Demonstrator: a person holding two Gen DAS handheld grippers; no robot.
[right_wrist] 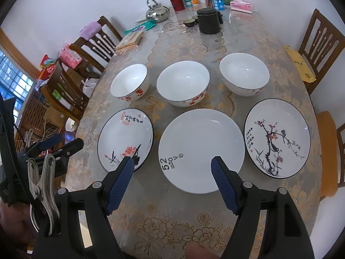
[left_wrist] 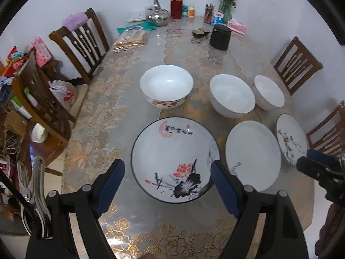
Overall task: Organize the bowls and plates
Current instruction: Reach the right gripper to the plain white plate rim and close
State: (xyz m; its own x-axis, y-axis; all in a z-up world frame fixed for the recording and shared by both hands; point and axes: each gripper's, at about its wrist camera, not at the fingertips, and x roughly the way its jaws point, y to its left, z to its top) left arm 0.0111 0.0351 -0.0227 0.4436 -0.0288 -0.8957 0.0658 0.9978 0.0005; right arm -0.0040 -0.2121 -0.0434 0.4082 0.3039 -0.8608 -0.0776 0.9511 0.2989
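Plates like the round lotus-painted ceramic plate [left_wrist: 175, 159] want a rim grip from the wide-open, empty left gripper [left_wrist: 167, 174], taken squarely.

On the table [right_wrist: 133, 194], three plates line the near edge: lotus plate [right_wrist: 126, 138], plain white plate [right_wrist: 201, 149], bird plate [right_wrist: 278, 139]. Three bowls [right_wrist: 183, 83] stand behind them. The right gripper [right_wrist: 172, 166] hovers with jaws apart above the white plate.
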